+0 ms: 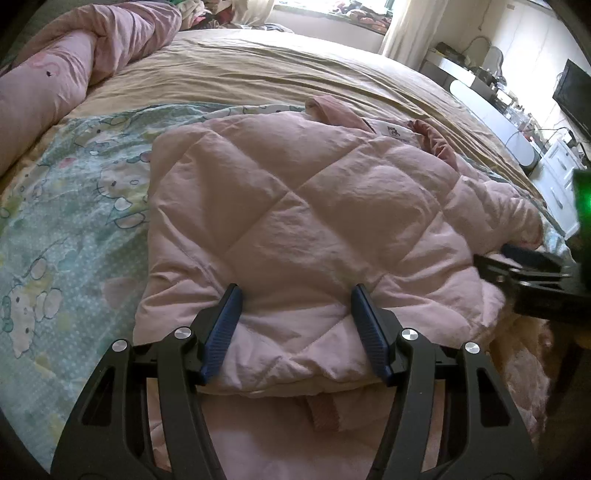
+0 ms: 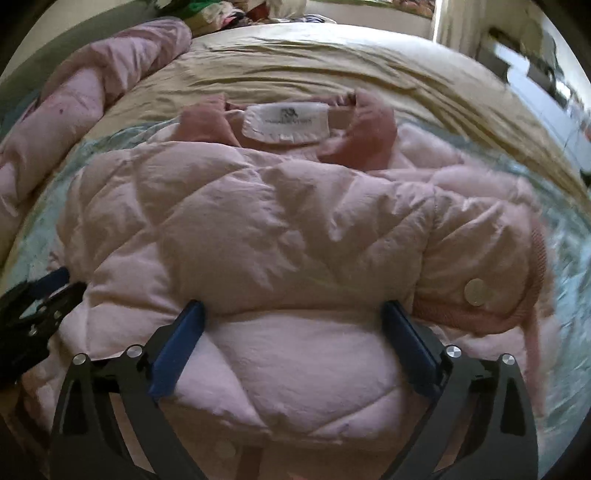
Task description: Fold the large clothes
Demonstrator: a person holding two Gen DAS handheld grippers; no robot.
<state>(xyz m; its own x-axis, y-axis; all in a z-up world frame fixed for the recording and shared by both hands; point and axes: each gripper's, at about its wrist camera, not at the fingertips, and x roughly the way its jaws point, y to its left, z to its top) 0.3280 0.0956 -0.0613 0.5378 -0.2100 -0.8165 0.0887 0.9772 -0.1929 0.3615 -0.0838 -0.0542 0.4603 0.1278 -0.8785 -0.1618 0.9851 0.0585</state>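
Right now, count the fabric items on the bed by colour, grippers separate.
Pink: 2, quilted jacket, rolled duvet
Teal cartoon-print: 1, blanket
Tan: 1, bedsheet
Grippers: 2, left gripper, right gripper, both open
Total: 6

Daylight enters from the window [image 1: 332, 18] at the far side of the bed [image 1: 258, 70], blowing out to white glare there and leaving the near foreground dimmer, with soft shadow under the fingers [image 1: 223, 325]. The left wrist view is fairly sharp, though a blurred green glow [image 1: 583, 199] sits at its right edge. The right wrist view is softer, smeared by motion blur toward its right side, and both views bend strongly at their dark round rims.
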